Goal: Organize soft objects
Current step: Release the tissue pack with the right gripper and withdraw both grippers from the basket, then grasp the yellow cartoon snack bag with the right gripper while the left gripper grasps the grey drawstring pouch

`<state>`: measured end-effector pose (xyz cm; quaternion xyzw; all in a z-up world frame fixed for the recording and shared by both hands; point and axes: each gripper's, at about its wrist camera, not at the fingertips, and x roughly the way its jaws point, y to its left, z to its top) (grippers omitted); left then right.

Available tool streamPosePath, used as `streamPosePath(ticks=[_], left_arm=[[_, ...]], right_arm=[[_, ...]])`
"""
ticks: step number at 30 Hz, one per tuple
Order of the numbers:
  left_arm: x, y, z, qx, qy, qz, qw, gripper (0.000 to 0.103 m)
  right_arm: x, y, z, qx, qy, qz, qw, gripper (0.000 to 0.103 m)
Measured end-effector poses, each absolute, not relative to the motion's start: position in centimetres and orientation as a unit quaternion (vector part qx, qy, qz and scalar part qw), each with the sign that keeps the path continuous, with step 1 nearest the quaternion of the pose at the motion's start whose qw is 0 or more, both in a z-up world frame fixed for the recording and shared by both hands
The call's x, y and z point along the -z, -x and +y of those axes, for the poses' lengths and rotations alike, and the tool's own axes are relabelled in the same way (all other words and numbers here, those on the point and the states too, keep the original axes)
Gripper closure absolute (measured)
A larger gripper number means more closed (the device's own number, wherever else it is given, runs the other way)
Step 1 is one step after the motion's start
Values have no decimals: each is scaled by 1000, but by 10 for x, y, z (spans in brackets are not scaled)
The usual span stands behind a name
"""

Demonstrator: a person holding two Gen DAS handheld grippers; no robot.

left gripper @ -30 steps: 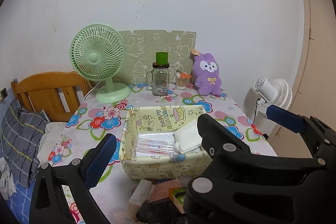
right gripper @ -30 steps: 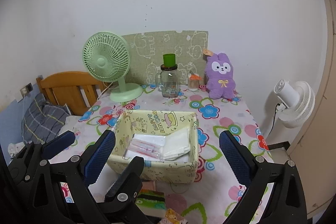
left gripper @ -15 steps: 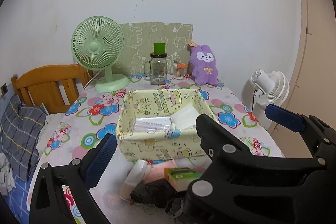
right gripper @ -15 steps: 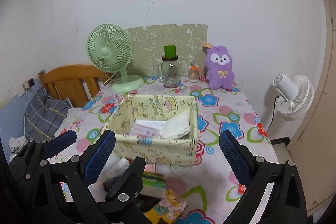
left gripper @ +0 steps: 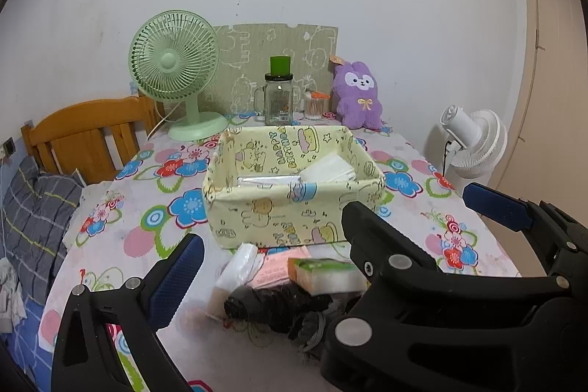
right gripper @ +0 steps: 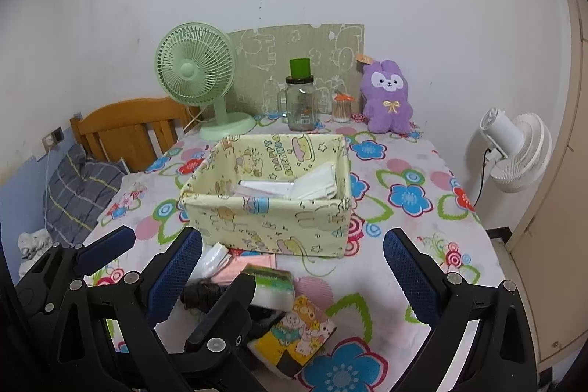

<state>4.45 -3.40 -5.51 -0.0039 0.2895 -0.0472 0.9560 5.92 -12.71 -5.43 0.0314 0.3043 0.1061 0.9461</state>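
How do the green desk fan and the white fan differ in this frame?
The green desk fan stands on the flowered table at its back left; the white fan stands off the table, beyond its right edge. The green one's grille faces the camera; the white one shows its motor housing. Both are round-grilled.

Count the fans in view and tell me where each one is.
2. The green desk fan stands on the table's far left corner, beside the glass jar. The white fan stands off the table's right edge. Others may be out of frame.
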Motion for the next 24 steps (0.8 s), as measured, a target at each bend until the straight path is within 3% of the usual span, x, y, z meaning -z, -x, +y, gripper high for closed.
streamPosePath(ticks=[24], left_arm=[[115,-36,-28,46,4,346,937,1]], right_arm=[[117,-47,-117,-110,-33,362,925,3]])
